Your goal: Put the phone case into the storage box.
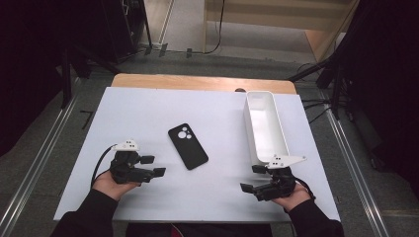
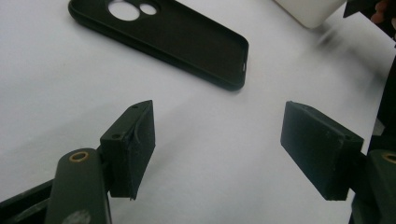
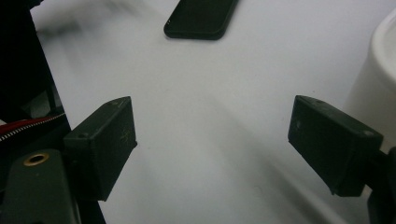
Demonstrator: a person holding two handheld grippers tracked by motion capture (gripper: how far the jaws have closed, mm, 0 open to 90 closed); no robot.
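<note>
- So, phone case (image 1: 188, 146) lies flat mid-tabletop (image 1: 148, 113), camera holes facing away.
- Left gripper (image 1: 153, 166) sits just beside it, fingers (image 2: 130, 149) apart, holding nothing.
- Right gripper (image 1: 253, 178) is near the bin (image 1: 264, 123), fingers (image 3: 105, 144) apart too.

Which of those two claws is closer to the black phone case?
The left claw. It sits just beside the black phone case, while the right claw waits farther off, at the near end of the white bin.

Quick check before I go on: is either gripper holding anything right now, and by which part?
Nothing is held. The left gripper and right gripper are both open over bare table; the phone case lies untouched between them.
</note>
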